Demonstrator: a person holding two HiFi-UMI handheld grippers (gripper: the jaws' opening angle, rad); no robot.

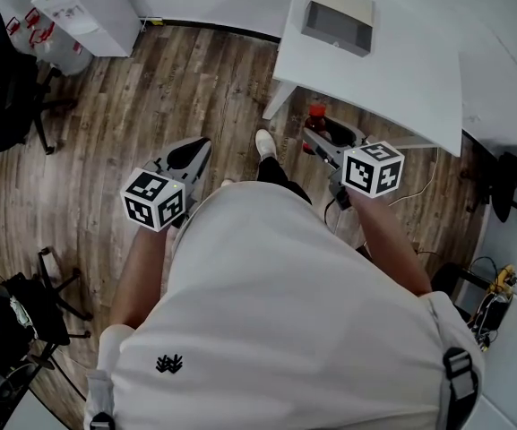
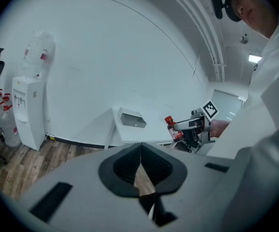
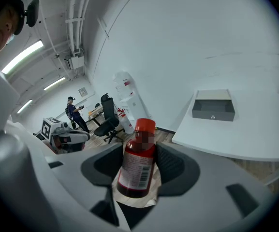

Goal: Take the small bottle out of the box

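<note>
The right gripper [image 3: 139,178] is clamped on the upright small bottle [image 3: 138,153], near the person and well apart from the grey box [image 3: 213,105] on the far counter [image 3: 255,134], so removal looks done, while the left gripper [image 2: 140,170] hangs unneeded, jaws together and empty.

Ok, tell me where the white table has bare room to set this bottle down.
The white table holds only the grey box, toward its far left side. Everything between the box and the near edge is bare, as is the stretch to the box's right; the bottle would fit either place. Nowhere is crowded.
</note>
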